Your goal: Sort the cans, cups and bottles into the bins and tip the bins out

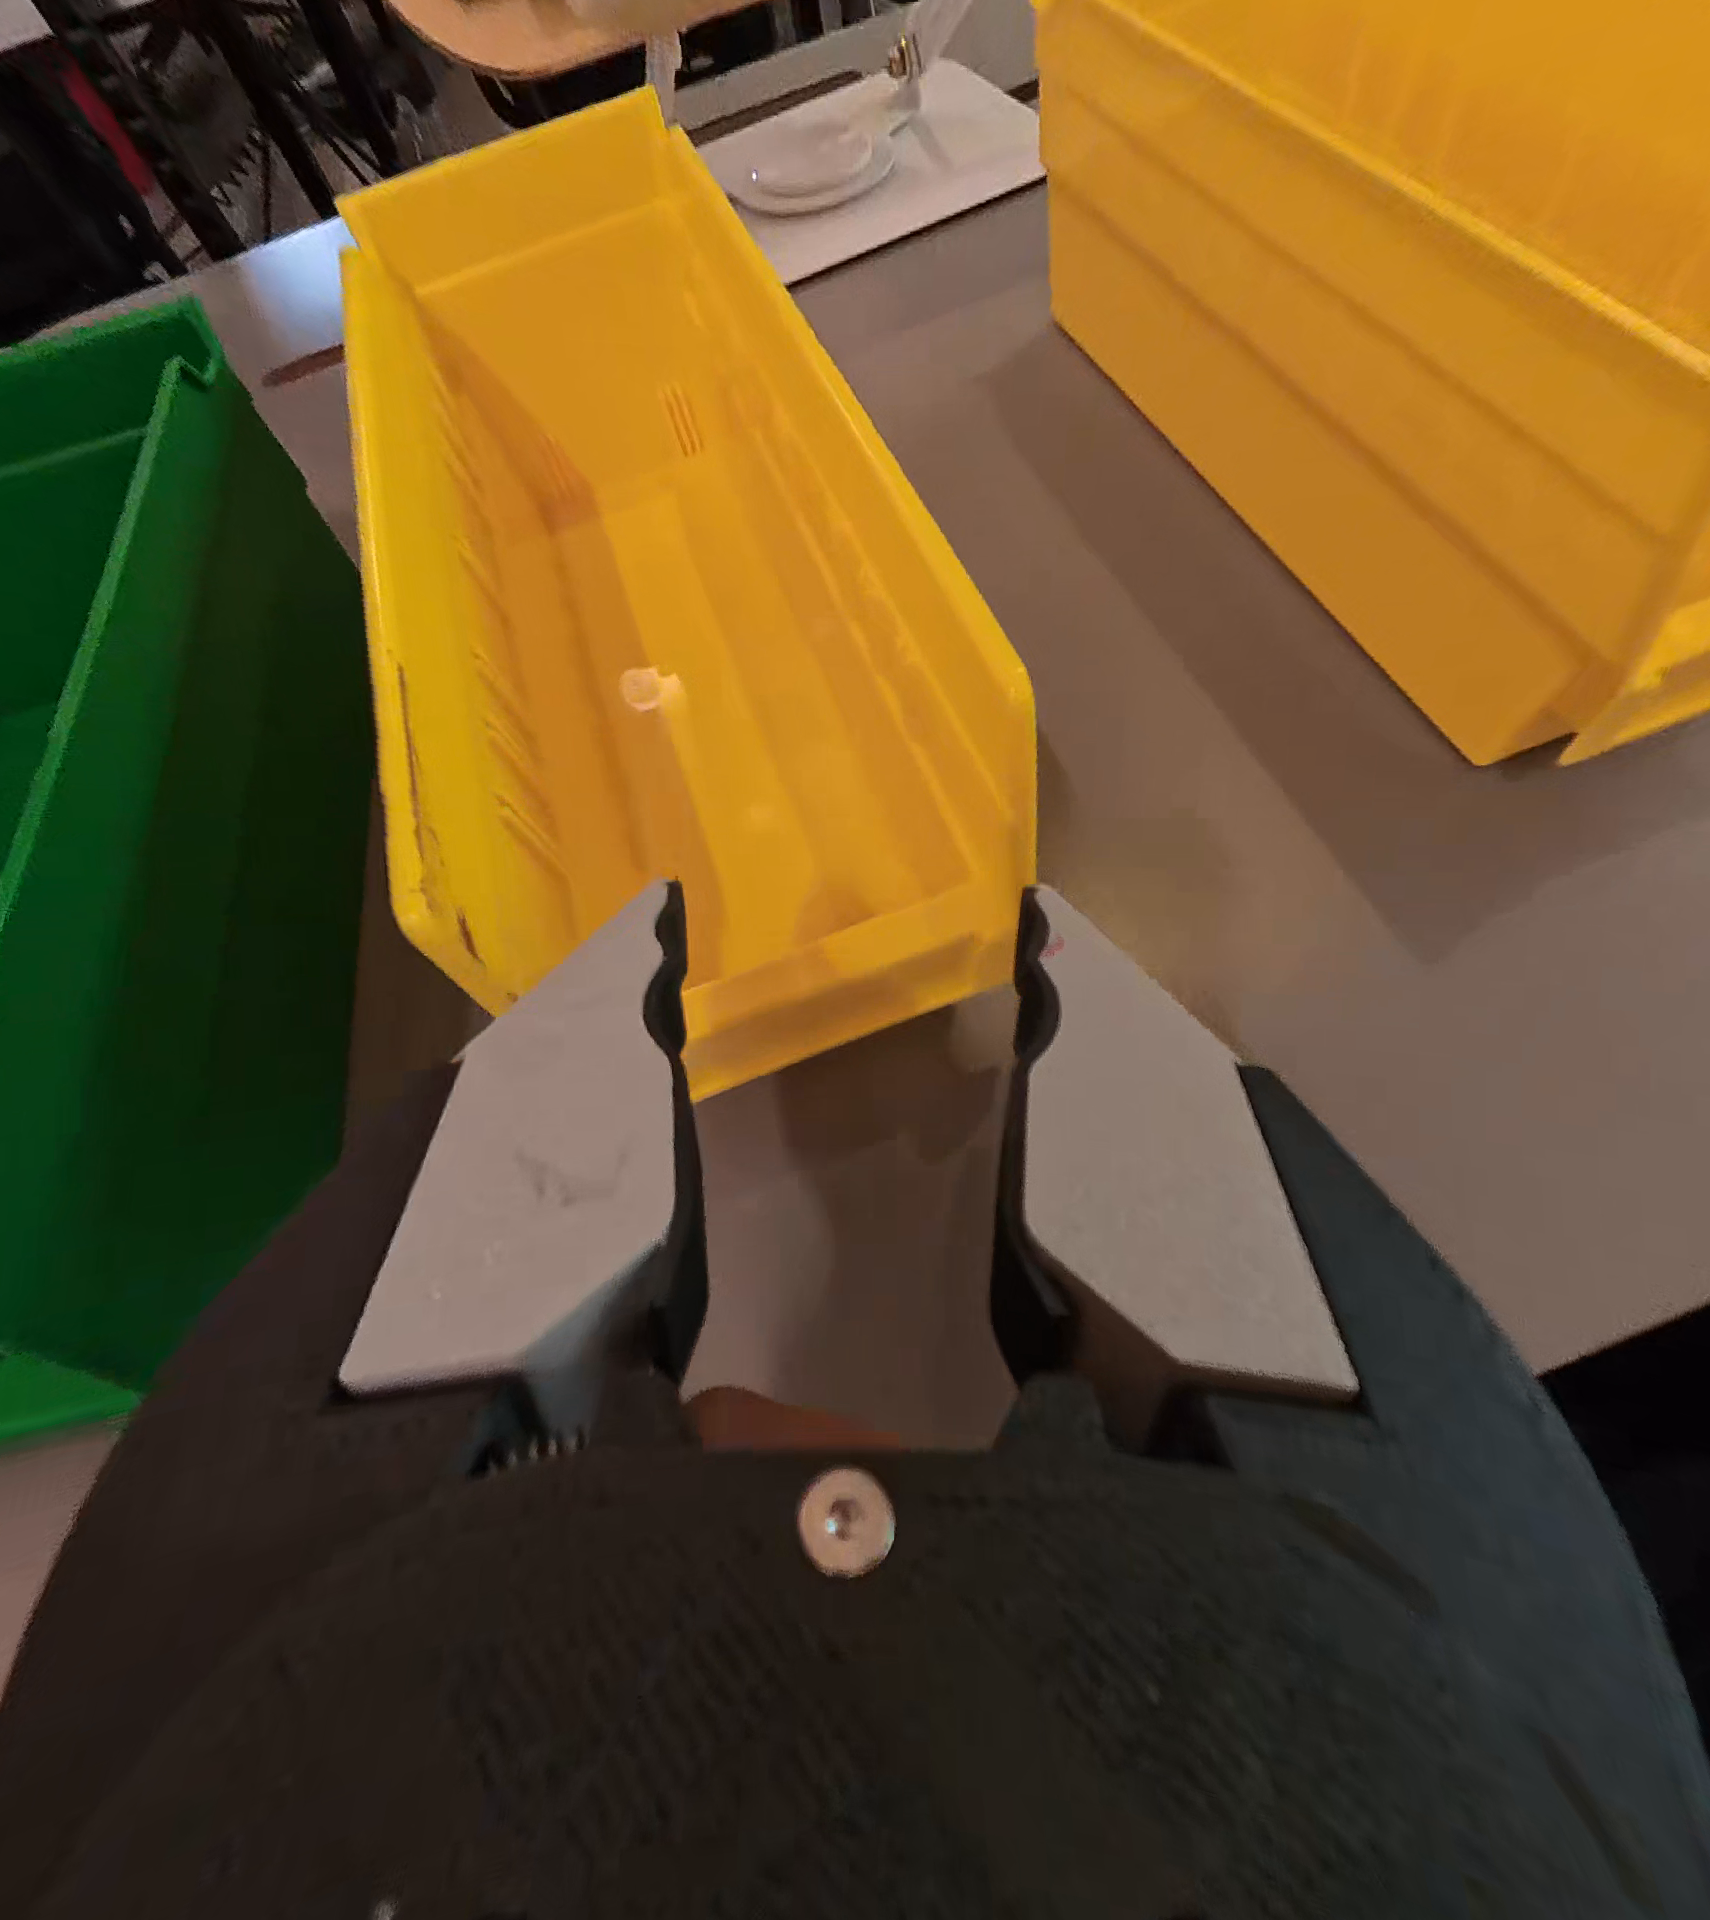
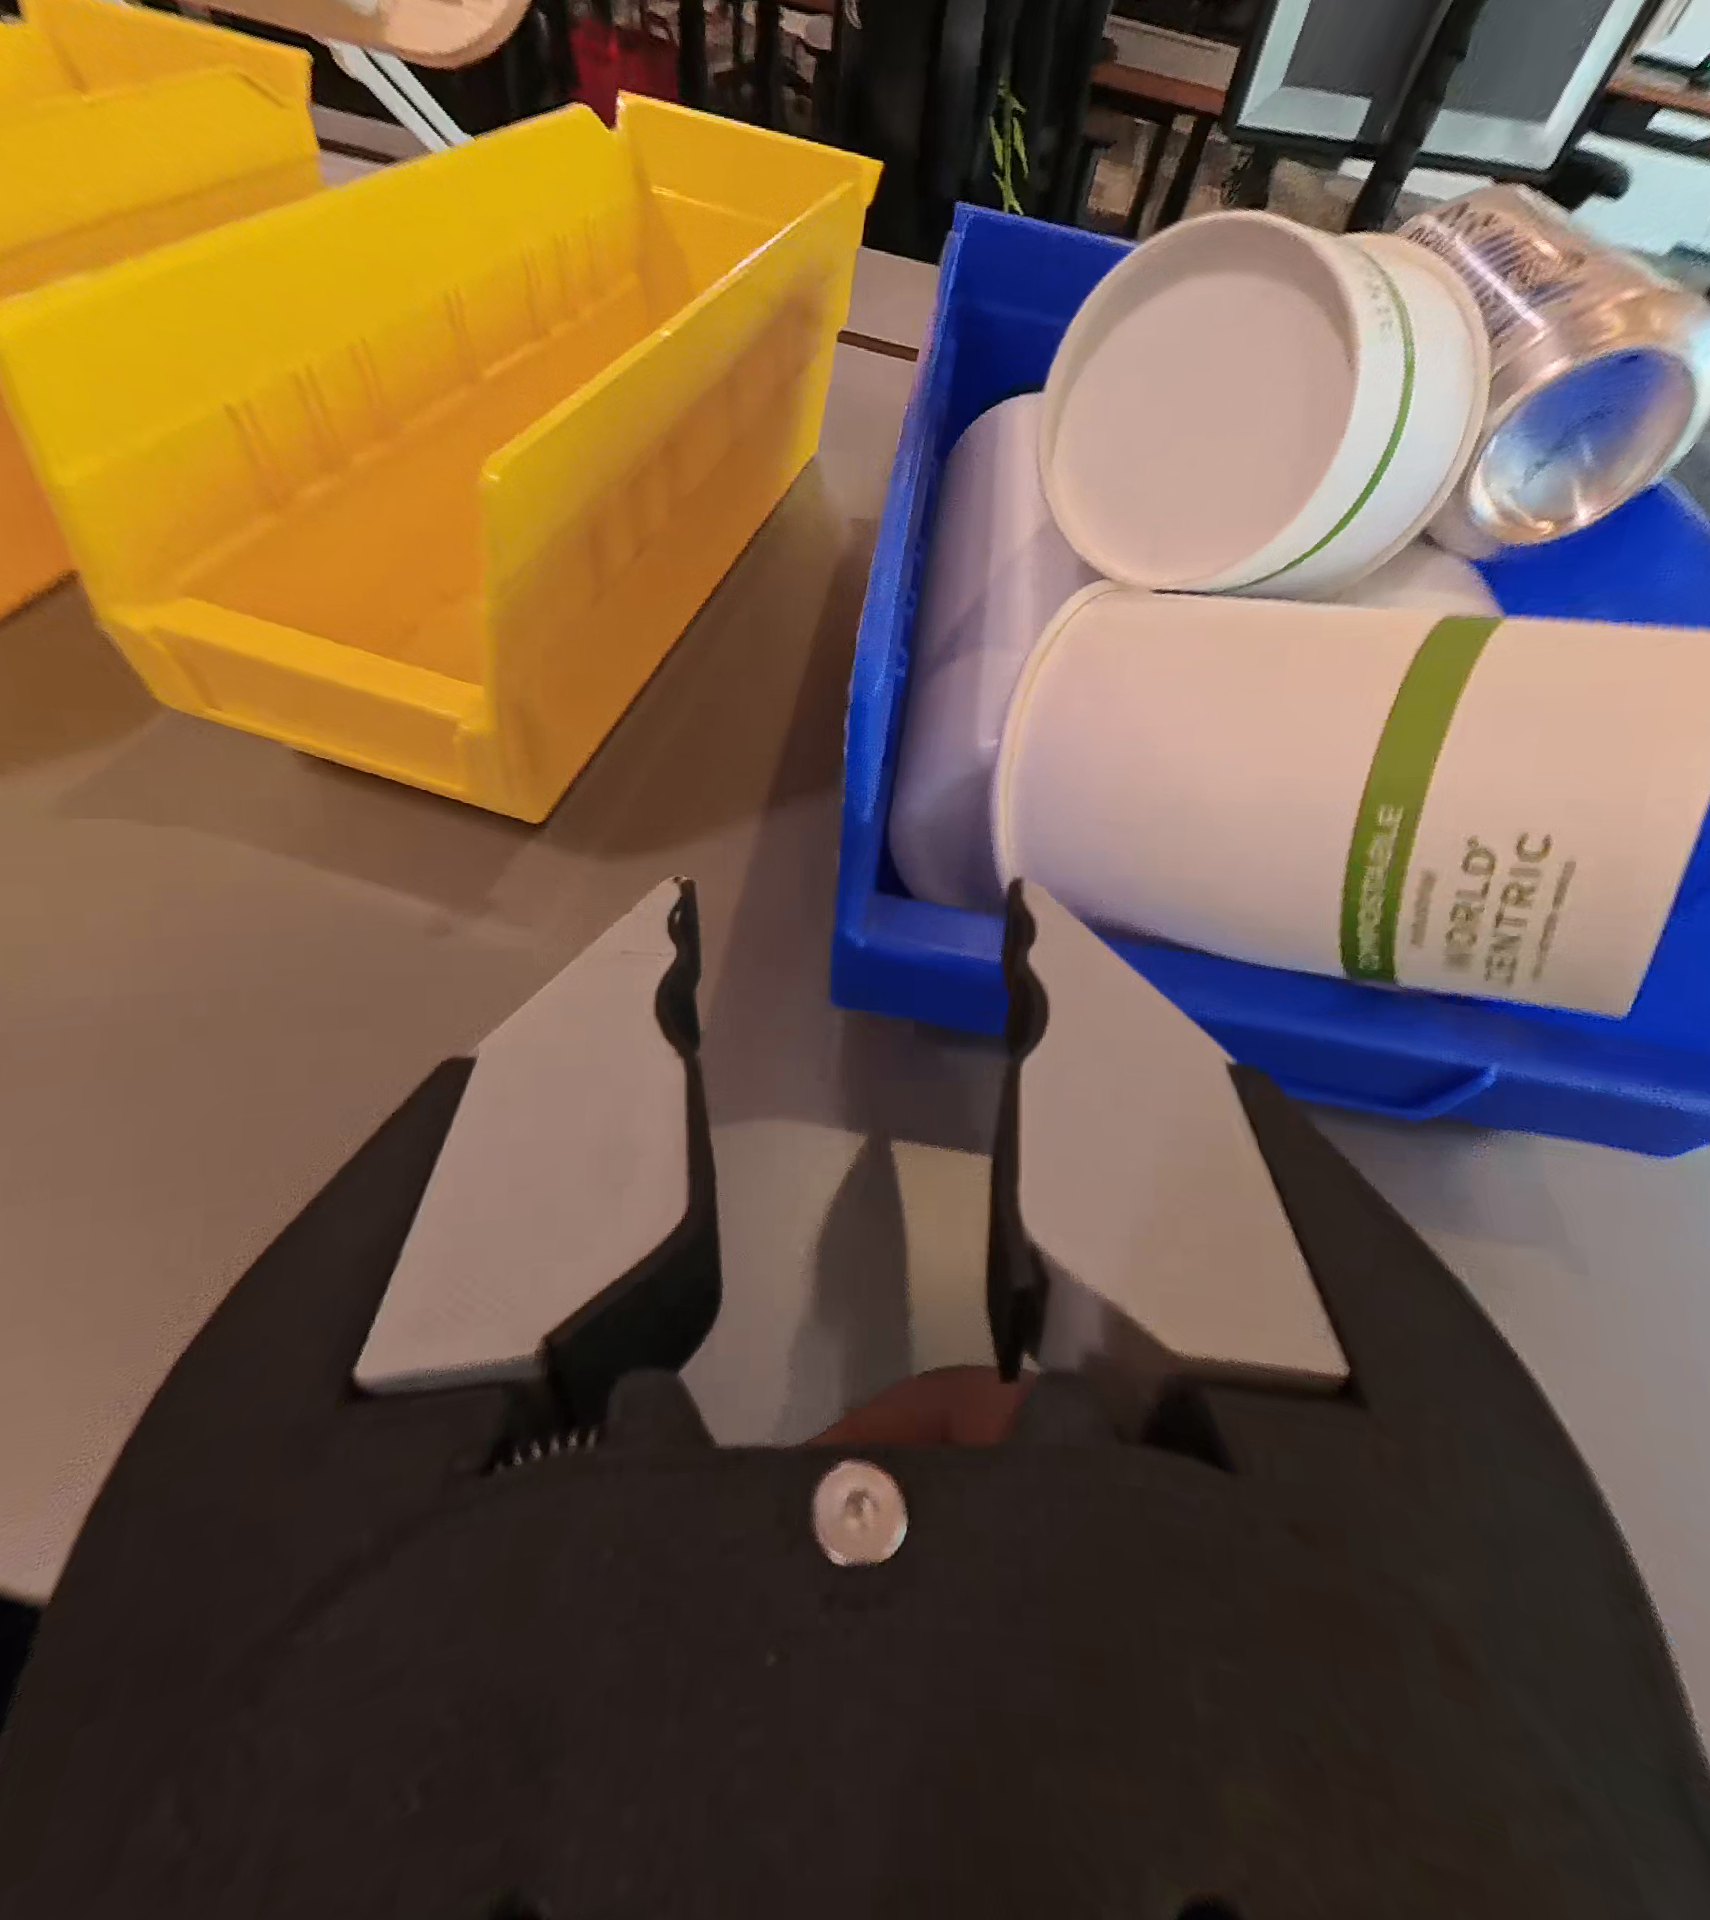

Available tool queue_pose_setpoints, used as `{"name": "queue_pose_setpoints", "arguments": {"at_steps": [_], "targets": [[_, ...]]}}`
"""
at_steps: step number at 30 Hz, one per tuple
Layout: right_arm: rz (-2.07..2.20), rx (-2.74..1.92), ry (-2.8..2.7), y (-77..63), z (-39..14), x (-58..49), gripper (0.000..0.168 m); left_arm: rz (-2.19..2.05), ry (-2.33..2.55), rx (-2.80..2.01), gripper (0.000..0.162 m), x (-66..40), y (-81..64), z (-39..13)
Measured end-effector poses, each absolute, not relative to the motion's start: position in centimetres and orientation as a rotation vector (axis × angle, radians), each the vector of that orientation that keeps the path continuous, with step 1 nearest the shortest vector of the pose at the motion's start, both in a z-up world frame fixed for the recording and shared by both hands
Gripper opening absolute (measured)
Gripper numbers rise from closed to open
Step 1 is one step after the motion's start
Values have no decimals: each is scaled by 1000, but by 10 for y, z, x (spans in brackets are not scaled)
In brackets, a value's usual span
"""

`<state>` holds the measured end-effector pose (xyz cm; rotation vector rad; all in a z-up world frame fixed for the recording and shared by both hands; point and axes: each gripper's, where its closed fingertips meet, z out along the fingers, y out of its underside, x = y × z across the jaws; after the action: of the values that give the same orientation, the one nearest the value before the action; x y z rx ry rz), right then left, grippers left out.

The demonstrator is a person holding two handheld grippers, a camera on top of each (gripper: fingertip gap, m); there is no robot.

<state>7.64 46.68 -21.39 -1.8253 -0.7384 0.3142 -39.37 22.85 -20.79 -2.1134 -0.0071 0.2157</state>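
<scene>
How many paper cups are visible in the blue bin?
2 clearly: one paper cup lies on its side at the front of the blue bin; another rests above it, beside a can. White shapes underneath may be more.

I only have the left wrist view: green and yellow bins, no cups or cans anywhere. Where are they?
Observer: In the right wrist view a blue bin holds them: white paper cups lying on their sides and a shiny can on top at the back.
Operator: Is the right tool gripping one?
Observer: No. The right tool is open and empty, over the table at the blue bin's front left corner.
</scene>
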Motion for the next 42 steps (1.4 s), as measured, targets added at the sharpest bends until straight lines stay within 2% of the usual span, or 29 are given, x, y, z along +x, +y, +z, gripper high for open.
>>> {"name": "queue_pose_setpoints", "arguments": {"at_steps": [3,6,9,11,13,17,21,25,29,32,36,40,41,42], "targets": [[231,-1860,-785,482,-223,74,54,209,-23,-2102,63,-396,234,-213],[264,-1912,-827,491,-240,61,55,198,-69,-2107,50,-396,243,-220],[214,-1919,-847,499,-241,58,46,171,-39,-2098,40,-380,256,-220],[167,-1911,-866,502,-241,57,43,185,-13,-2111,46,-371,261,-218],[143,-1903,-882,502,-242,55,49,187,4,-2101,57,-364,265,-214],[148,-1911,-875,498,-246,55,54,126,12,-2078,62,-354,257,-202],[195,-1916,-870,496,-246,53,58,213,-37,-2013,62,-379,226,-172],[257,-1914,-865,494,-244,52,58,341,-154,-1942,55,-418,190,-148],[341,-1915,-846,493,-241,52,56,133,-62,-1892,55,-379,199,-137],[393,-1916,-834,492,-239,51,55,149,43,-1906,55,-341,229,-145],[436,-1918,-820,491,-238,52,55,277,78,-2011,60,-320,278,-188],[451,-1918,-814,491,-237,52,55,484,15,-2038,46,-357,306,-210],[450,-1918,-816,491,-237,52,55,414,4,-2024,29,-355,311,-213],[451,-1918,-818,491,-238,51,56,360,1,-2015,19,-353,314,-215]]}}
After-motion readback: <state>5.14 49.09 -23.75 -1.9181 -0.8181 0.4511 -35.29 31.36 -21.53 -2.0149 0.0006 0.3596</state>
